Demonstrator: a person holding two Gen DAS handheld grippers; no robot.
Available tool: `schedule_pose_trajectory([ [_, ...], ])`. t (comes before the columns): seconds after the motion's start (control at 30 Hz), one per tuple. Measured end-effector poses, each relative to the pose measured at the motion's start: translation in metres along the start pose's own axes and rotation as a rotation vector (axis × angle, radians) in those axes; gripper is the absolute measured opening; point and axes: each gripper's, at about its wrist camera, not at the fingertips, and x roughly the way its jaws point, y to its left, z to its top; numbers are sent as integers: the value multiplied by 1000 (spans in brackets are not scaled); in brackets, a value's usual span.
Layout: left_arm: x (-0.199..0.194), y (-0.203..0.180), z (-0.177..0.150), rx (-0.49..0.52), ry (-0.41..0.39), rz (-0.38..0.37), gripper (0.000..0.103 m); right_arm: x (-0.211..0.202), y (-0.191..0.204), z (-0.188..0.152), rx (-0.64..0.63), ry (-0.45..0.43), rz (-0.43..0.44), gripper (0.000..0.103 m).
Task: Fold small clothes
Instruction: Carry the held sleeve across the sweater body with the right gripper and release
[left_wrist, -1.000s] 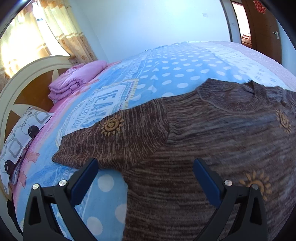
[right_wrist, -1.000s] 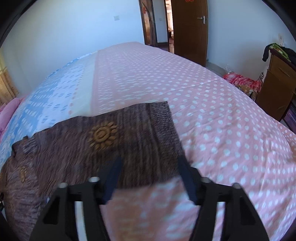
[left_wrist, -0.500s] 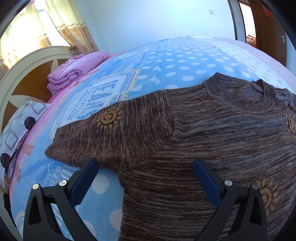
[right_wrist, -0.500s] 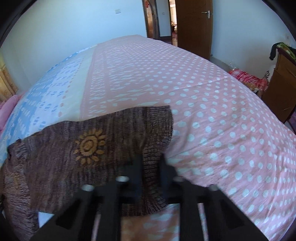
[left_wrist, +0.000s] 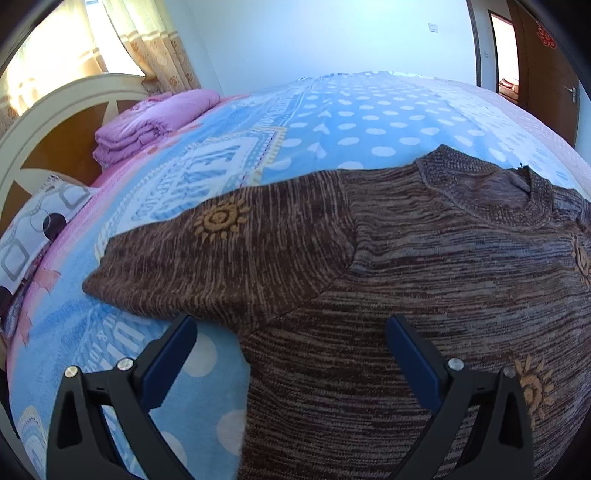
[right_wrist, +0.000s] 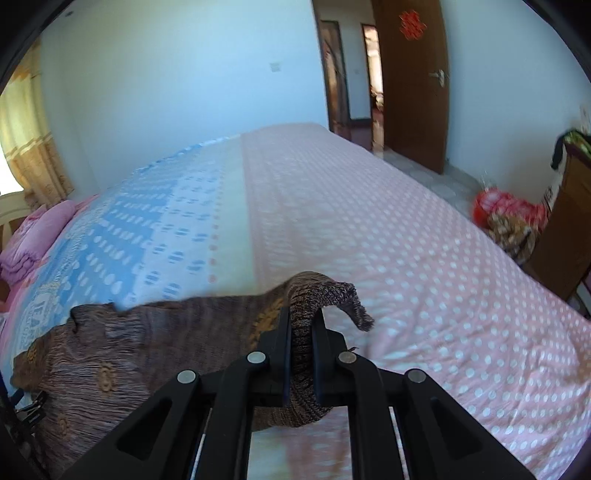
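Right tool (right_wrist: 301, 325) now lifting pinched sweater (left_wrist: 424, 295) sleeve, left tool (left_wrist: 291, 343) spread, folded pink blanket (left_wrist: 155, 125) beyond.

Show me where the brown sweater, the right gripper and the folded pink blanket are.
brown sweater (left_wrist: 443, 277): left wrist view, on its chest.
right gripper (right_wrist: 301, 321): right wrist view, midway between fingertips.
folded pink blanket (left_wrist: 155, 125): left wrist view, top fold.

1. Left gripper (left_wrist: 291, 332): matte black plastic arms, angular, with triangular cutouts; blue pads (left_wrist: 171, 356) lining both fingers; silver round screws on top.
2. Right gripper (right_wrist: 301, 347): same black linkage arms, four silver screw heads, dark narrow fingers (right_wrist: 282, 343).
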Motion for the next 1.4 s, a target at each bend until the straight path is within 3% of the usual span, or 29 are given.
schedule_pose_trajectory([
  [0.2,-2,2,-2,-12,-14,-19,103,-27,65,11,-122,-61,56,8],
  [0.47,-3,4,-3,-23,-27,-28,103,-37,166,3,-252,-67,157,8],
  [0.77,2,3,-5,-18,-11,-40,103,18,263,-56,-288,65,293,8],
  [0.87,6,4,-4,-23,10,-49,103,47,290,-93,-293,153,400,18],
  [0.9,7,5,-4,-28,17,-51,103,53,295,-106,-300,189,438,32],
  [0.93,8,5,-4,-32,23,-55,103,54,297,-113,-303,207,466,40],
  [1.0,7,5,-5,-33,26,-60,103,44,290,-126,-319,208,530,41],
  [1.07,5,5,-4,-23,31,-80,103,27,270,-133,-357,192,549,41],
  [1.13,-5,2,-4,-3,32,-92,102,12,241,-133,-378,169,543,52],
  [1.23,-34,-11,2,30,-23,-145,100,-6,177,-126,-348,88,477,72],
  [1.4,-76,-81,15,204,-87,-258,100,-4,91,-119,-157,-11,330,73],
])
